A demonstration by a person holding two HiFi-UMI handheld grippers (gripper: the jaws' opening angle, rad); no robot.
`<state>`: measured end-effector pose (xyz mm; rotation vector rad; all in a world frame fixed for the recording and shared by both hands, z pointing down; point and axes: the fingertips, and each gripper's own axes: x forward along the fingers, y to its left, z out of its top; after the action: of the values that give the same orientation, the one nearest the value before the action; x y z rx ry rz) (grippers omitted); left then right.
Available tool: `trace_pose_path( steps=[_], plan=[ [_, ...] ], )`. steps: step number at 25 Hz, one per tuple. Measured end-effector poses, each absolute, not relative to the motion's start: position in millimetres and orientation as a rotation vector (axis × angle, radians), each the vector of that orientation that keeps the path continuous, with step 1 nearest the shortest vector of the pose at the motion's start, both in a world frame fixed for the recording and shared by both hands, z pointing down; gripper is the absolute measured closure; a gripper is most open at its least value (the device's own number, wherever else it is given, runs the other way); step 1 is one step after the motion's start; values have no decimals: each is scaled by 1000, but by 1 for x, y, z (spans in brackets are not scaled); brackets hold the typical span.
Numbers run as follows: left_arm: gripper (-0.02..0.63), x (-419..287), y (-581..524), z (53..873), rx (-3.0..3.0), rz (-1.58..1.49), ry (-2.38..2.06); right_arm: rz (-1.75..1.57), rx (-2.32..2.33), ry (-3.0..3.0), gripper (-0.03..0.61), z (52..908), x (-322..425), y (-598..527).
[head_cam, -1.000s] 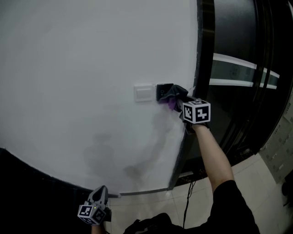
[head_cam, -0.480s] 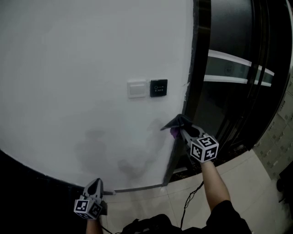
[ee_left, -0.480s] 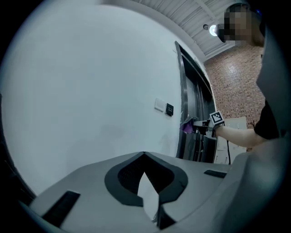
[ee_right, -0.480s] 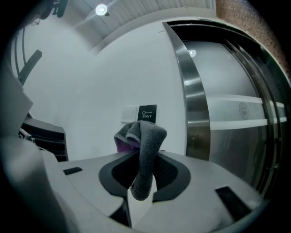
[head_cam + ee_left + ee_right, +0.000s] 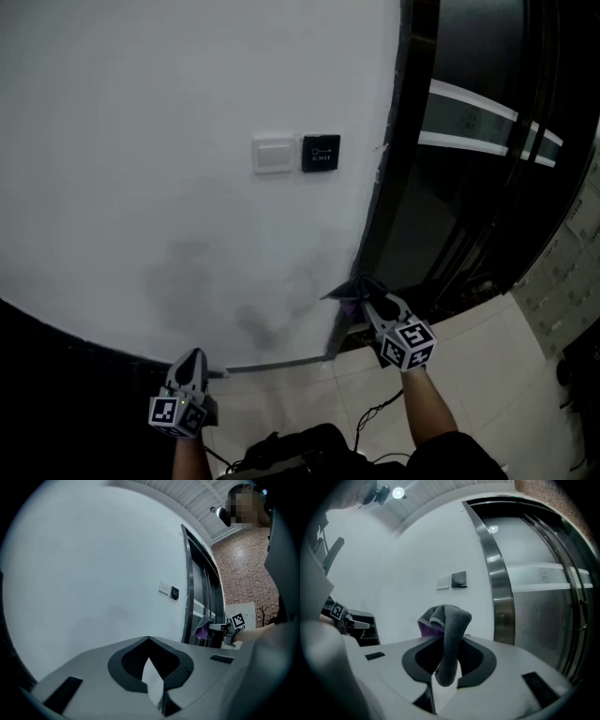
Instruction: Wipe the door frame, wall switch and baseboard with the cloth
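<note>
Cloth: grey terry cloth (image 5: 449, 630), soft nap, folded over itself, a purple face showing at its left edge. We find it pinched between the closed jaws of the right gripper (image 5: 368, 302). One loose lobe stands above the tips and a tail hangs down between them.

Right gripper pose: well below and to the right of the white rectangular plastic wall switch (image 5: 273, 154). The forearm comes up from the lower edge of the head view, the marker cube faces us, and the jaws point at the foot of the dark brushed-metal door frame (image 5: 386, 187). We cannot tell whether the cloth touches the frame.

Left gripper (image 5: 192, 358): far below and left of the switch, jaws together on nothing. Its tips point at the wall just above the thin grey baseboard (image 5: 281, 363); contact cannot be judged.

Surroundings, all placed from the switch:
- The smooth matt white wall (image 5: 141, 141) carries it.
- A black square exit plate (image 5: 321, 153) sits just to its right.
- Beyond the frame, further right, is a dark glass door (image 5: 487, 187) with a pale frosted band.
- Far below lie glossy light floor tiles (image 5: 487, 366), with a thin black cable (image 5: 375, 412) on them.
</note>
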<state>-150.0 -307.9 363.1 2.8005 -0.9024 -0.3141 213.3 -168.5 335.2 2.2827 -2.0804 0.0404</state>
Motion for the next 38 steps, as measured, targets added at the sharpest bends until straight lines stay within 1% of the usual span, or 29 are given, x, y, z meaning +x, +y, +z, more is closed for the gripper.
trace_pose_path(
  steps=[5, 12, 21, 28, 34, 38],
  plan=[
    [621, -163, -306, 360, 2799, -355, -913, 124, 2241, -2086, 503, 365, 201, -174],
    [621, -170, -306, 353, 2803, -418, -879, 115, 2208, -2087, 503, 369, 190, -185],
    [621, -192, -311, 360, 2772, -376, -930, 175, 2173, -2091, 503, 384, 175, -194],
    [621, -252, -313, 394, 2674, -299, -1057, 303, 2061, -2136, 503, 422, 134, -221],
    [621, -326, -325, 435, 2572, -262, -1236, 456, 1851, -2144, 503, 489, 68, -267],
    [621, -358, -338, 479, 2497, -140, -1267, 496, 1728, -2177, 503, 529, 17, -299]
  ],
)
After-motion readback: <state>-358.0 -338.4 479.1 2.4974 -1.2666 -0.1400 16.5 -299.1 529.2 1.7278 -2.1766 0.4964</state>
